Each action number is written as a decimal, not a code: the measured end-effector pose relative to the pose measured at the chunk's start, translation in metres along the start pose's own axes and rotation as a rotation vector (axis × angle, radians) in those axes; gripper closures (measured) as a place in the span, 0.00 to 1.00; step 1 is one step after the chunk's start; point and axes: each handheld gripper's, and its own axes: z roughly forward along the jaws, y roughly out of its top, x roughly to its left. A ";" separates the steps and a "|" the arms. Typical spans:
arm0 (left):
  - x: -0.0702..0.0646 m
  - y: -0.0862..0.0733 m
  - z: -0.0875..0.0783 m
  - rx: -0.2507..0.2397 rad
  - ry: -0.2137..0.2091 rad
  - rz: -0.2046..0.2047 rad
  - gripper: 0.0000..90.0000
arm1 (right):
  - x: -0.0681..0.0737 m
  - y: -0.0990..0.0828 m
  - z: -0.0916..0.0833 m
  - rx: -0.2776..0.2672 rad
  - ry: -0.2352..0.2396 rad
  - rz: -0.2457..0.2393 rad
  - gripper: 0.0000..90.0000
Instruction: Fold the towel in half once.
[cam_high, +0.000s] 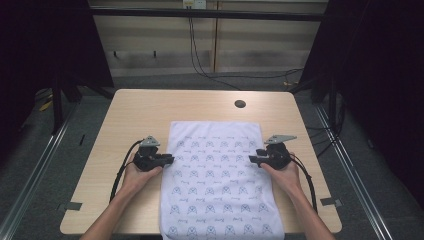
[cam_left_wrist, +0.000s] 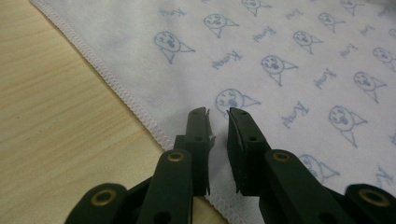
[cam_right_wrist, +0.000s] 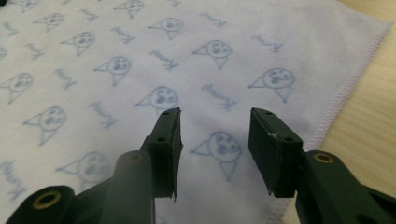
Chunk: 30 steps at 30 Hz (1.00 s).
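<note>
A white cloth (cam_high: 215, 175) printed with small blue faces and words lies flat on the wooden table (cam_high: 145, 110), and its near end reaches the table's front edge. My left gripper (cam_high: 171, 160) points right over the cloth's left hem. In the left gripper view, the left gripper (cam_left_wrist: 218, 112) has its jaws a narrow gap apart above the cloth (cam_left_wrist: 280, 46), with nothing between them. My right gripper (cam_high: 251, 160) points left over the right hem. In the right gripper view, the right gripper (cam_right_wrist: 215, 112) stands wide open just above the cloth (cam_right_wrist: 116, 46).
A round cable hole (cam_high: 240, 104) sits in the table beyond the cloth. Bare wood lies left of the hem (cam_left_wrist: 56, 116) and right of it (cam_right_wrist: 373, 116). Dark curtains flank the table, and cables run across the floor behind it.
</note>
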 end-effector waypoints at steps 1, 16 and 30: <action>-0.001 0.000 0.000 0.004 0.008 0.005 0.88 | -0.003 0.000 0.003 0.012 -0.007 0.012 0.62; -0.009 -0.011 -0.012 0.039 -0.073 0.000 0.98 | 0.008 -0.012 -0.008 0.075 0.017 -0.054 0.96; -0.051 -0.042 -0.042 0.107 -0.198 0.024 0.98 | 0.039 -0.057 -0.054 0.089 0.137 -0.065 0.96</action>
